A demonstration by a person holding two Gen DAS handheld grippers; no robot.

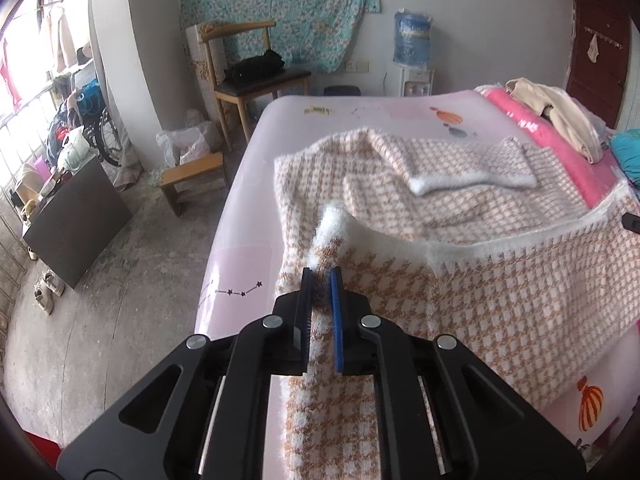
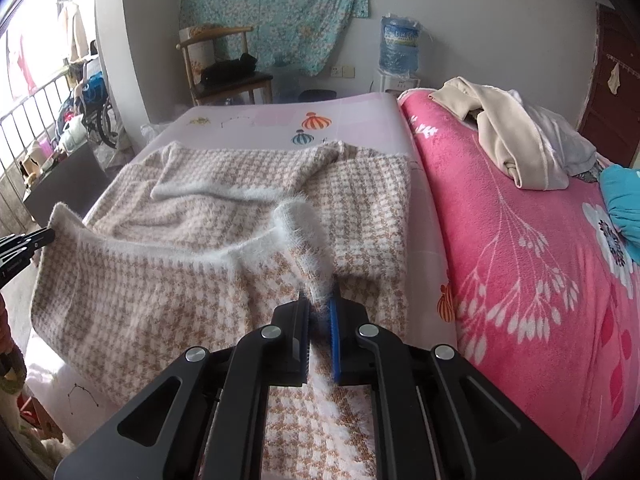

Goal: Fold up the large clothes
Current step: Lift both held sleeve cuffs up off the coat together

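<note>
Pale pink bedsheet (image 1: 248, 152) carries the houndstooth knit sweater (image 2: 208, 184), spread from centre toward 12 o'clock. Left gripper (image 1: 320, 276) is clenched on the fuzzy white hem at its 12 o'clock; right gripper (image 2: 320, 296) likewise pinches that hem. Best carried level and taut together, I judge, toward 12 o'clock so the fold lands square.

**Bed and what lies on it**

The bed (image 2: 360, 108) wears a pale pink sheet printed with balloons. Spread across it, reaching ahead of both tongs, lies a tan-and-white houndstooth sweater (image 2: 160, 292). Right of the right tongs a pink floral blanket (image 2: 520, 280) covers the bed's side, bearing a cream garment (image 2: 508, 136) ahead and a teal cloth (image 2: 624, 196) farther right.
</note>
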